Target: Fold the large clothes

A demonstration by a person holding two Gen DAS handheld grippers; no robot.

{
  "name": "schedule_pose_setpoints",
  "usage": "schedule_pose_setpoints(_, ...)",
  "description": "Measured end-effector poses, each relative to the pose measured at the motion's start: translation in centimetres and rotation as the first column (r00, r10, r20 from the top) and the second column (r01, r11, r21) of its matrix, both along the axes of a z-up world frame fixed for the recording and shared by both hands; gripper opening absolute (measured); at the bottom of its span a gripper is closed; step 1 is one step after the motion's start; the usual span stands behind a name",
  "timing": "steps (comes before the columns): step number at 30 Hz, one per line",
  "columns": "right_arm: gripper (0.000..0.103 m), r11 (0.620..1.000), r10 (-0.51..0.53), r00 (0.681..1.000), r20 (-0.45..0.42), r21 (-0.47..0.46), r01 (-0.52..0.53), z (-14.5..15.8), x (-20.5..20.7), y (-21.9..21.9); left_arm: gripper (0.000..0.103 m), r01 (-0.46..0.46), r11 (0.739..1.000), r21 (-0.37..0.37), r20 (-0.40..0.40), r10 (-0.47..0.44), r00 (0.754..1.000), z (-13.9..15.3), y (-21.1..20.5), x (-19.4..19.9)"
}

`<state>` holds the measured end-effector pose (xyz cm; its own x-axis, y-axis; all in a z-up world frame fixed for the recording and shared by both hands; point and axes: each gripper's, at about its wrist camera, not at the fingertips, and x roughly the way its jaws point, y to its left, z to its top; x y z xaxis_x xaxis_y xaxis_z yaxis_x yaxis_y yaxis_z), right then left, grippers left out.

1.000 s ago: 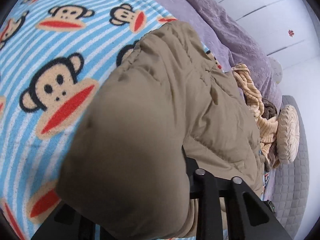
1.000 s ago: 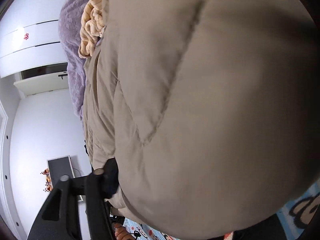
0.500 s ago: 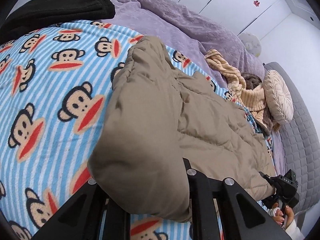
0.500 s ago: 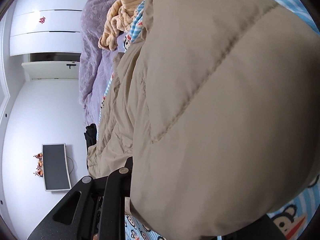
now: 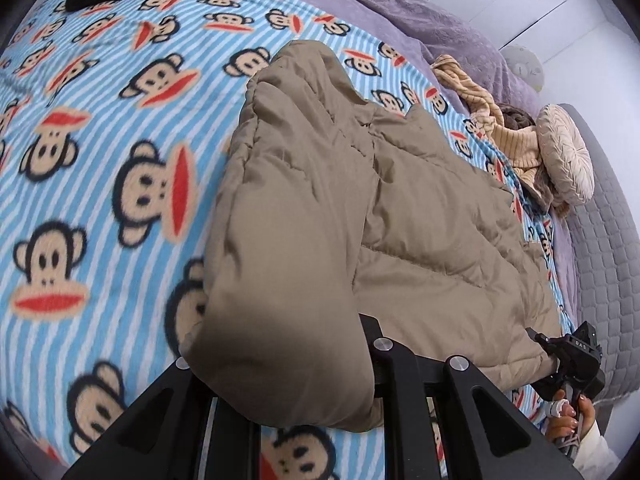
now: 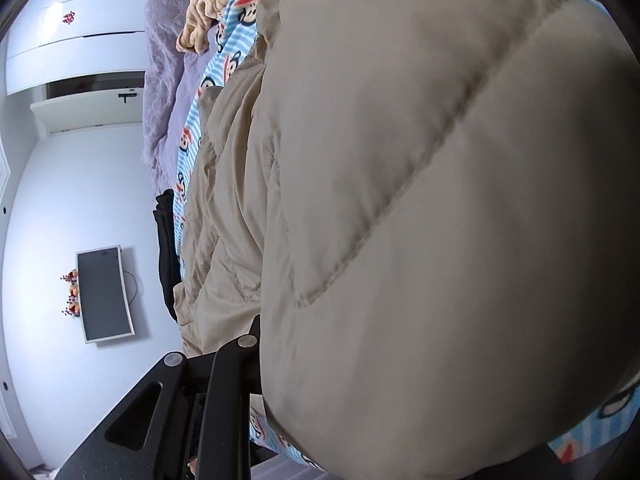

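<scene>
Coat (image 5: 400,216) clamped at near hem in both grippers, left (image 5: 304,392) and right (image 6: 256,364); long axis running straight away across blanket (image 5: 100,128), toward pillow (image 5: 564,160).

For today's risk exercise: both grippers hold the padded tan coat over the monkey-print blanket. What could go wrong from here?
1. The puffy tan coat bulges out of the left gripper; slick padding may slip free.
2. It fills the right wrist view around the right gripper, so the fold line may land crooked.
3. The beige striped garment lies close beside it and may be dragged along.
</scene>
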<state>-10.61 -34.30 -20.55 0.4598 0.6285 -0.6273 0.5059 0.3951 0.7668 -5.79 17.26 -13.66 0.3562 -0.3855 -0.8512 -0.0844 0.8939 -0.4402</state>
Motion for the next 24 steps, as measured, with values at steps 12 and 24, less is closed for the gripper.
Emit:
schedule_pose_setpoints(12, 0.045, 0.965, 0.047, 0.989, -0.14, -0.248, -0.081, 3.1, -1.0, -1.3, 0.028, -0.152, 0.979, 0.132, -0.058, 0.161, 0.985, 2.0, 4.1, -5.0)
schedule_pose_setpoints(24, 0.054, 0.953, -0.043, 0.964, -0.263, -0.299, -0.039, 2.4, -4.0, -3.2, 0.028, -0.052, 0.912, 0.408, -0.145, 0.12, 0.982, -2.3, 3.2, -2.7)
